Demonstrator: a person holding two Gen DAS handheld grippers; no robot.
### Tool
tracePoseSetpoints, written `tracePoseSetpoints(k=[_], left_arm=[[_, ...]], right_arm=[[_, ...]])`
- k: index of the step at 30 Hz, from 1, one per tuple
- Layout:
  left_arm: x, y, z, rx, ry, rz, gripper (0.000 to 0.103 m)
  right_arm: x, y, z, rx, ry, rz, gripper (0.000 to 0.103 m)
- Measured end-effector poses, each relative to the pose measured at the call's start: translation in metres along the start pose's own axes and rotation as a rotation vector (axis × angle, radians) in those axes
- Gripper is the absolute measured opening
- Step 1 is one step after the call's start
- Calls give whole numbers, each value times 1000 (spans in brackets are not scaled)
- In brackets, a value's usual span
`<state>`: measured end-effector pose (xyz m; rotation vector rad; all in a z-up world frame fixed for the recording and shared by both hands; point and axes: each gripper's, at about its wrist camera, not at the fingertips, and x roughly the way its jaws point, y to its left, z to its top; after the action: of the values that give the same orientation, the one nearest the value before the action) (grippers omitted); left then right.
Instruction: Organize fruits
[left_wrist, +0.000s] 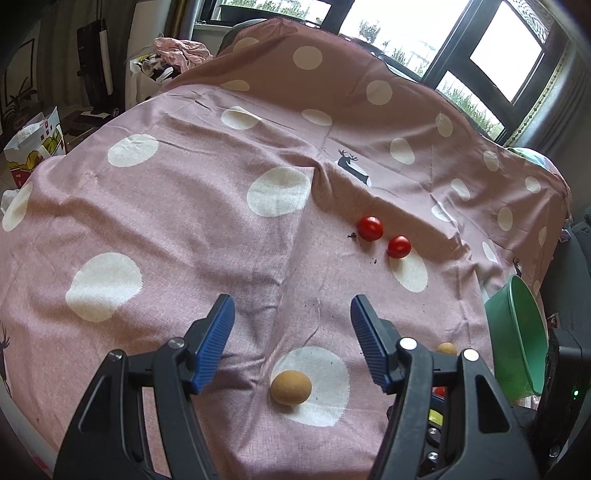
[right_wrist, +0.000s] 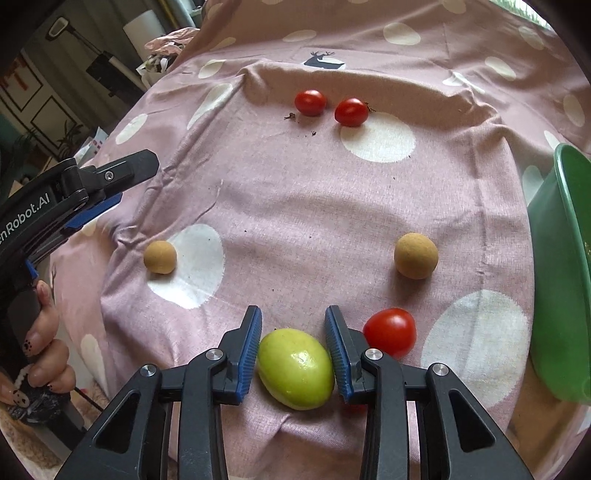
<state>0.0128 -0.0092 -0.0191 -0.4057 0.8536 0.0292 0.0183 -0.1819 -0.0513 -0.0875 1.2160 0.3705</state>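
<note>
My right gripper (right_wrist: 293, 360) clamped the green fruit (right_wrist: 295, 369) at lower centre, bound for the green bowl (right_wrist: 561, 266); my left gripper (left_wrist: 291, 321) stood apart.

Left tool (left_wrist: 291, 321) hangs wide open; right tool (right_wrist: 293, 332) angled down, its pads seemingly touching something between them.

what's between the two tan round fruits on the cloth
Between the left tan fruit and the right tan fruit lies only bare pink cloth, shown in the right wrist view.
</note>
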Motion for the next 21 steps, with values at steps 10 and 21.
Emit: tracePoseSetpoints(k=[10, 21], left_arm=[[1, 1, 0, -8, 6, 2, 64], [2, 2, -1, -2, 18, 5, 64]], right_arm=[[9, -12, 18, 107, -14, 106, 8], [-17, -19, 1, 120, -11, 104, 10]])
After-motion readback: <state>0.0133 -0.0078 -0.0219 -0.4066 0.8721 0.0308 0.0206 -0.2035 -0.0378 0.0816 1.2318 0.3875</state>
